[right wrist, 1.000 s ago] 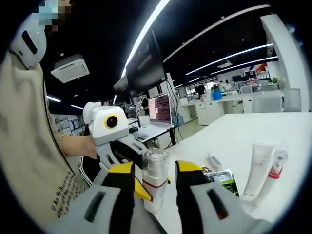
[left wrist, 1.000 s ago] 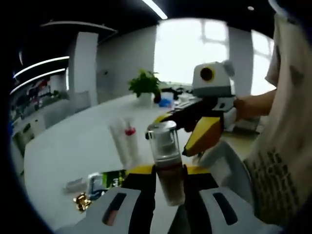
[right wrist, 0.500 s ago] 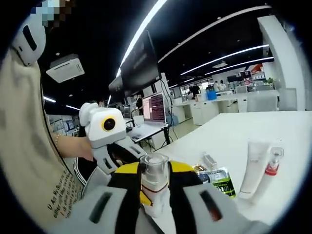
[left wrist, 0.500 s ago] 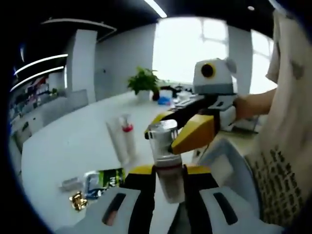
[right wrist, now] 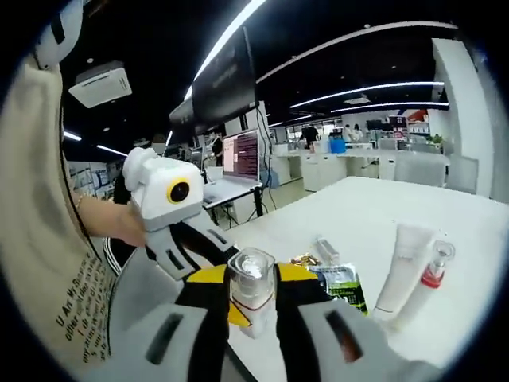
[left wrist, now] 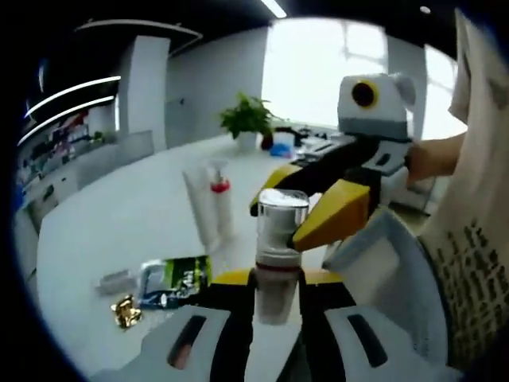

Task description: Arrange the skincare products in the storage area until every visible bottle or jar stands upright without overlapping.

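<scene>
Pump bottle [left wrist: 278, 255] with clear cap sits low centre of the left gripper view, upright, body pinched between the left gripper [left wrist: 276, 296] jaws. Right gripper [left wrist: 306, 208] comes in from the right side of that view, yellow jaws on either side of the clear cap, touching it. In the right gripper view same bottle [right wrist: 250, 293] is low centre, right gripper [right wrist: 251, 296] jaws narrow and closed on its upper part; left gripper [right wrist: 208, 263] reaches in from the left, below, and meets the bottle.

White table [left wrist: 119, 231] behind. White tube [left wrist: 202, 208] stands upright mid-left of the left gripper view, slim red-collared bottle [left wrist: 220, 199] just beside it, also upright. Green sachet [left wrist: 175, 282] lies flat lower left, gold wrapper [left wrist: 124, 310] near it, small clear item [left wrist: 116, 280] beside. In the right gripper view tube [right wrist: 399, 268] and red-collared bottle [right wrist: 432, 270] are at right, sachet [right wrist: 342, 282] centre-right. Potted plant [left wrist: 248, 119] upper centre of the left gripper view. Laptop [right wrist: 238, 159] upper centre-left of the right gripper view.
</scene>
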Tool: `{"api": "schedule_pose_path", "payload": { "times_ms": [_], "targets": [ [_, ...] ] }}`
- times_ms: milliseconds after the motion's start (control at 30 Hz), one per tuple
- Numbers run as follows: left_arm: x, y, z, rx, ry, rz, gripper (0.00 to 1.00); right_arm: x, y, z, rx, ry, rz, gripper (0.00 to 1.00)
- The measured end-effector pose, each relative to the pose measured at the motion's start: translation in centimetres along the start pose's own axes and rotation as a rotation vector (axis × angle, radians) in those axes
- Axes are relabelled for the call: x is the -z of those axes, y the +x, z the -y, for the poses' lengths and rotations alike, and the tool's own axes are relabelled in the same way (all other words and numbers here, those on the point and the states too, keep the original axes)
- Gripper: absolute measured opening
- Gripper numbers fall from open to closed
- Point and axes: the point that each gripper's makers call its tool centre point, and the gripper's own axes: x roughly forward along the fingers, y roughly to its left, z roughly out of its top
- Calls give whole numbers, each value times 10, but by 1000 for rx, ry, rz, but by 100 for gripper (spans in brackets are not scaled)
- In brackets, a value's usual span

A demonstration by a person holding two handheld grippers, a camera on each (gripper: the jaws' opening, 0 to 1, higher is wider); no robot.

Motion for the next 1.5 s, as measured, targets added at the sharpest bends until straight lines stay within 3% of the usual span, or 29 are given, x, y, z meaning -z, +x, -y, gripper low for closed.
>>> {"api": "schedule_pose_path", "payload": {
  "times_ms": [67, 167, 433, 767, 1300, 1500],
  "targets": [
    [11, 3, -9, -49, 12, -57, 17, 7, 6, 2, 39, -52, -34, 21],
    [19, 9, -9, -47, 7, -80, 17, 16, 14, -3, 42, -122, -76, 20],
    [37, 18, -13, -41, 16, -128, 17, 34, 23, 2, 58, -82, -106, 20],
    [65, 41, -15, -1, 51, -202, 17, 67, 28, 8, 73, -95, -194, 21],
    [77, 57, -19, 46, 82, -245, 17, 87, 30, 20, 100, -83, -252, 21],
    [73, 62, -22, 57, 86, -236, 17, 87, 29, 29, 123, -62, -245, 21]
  ]
}}
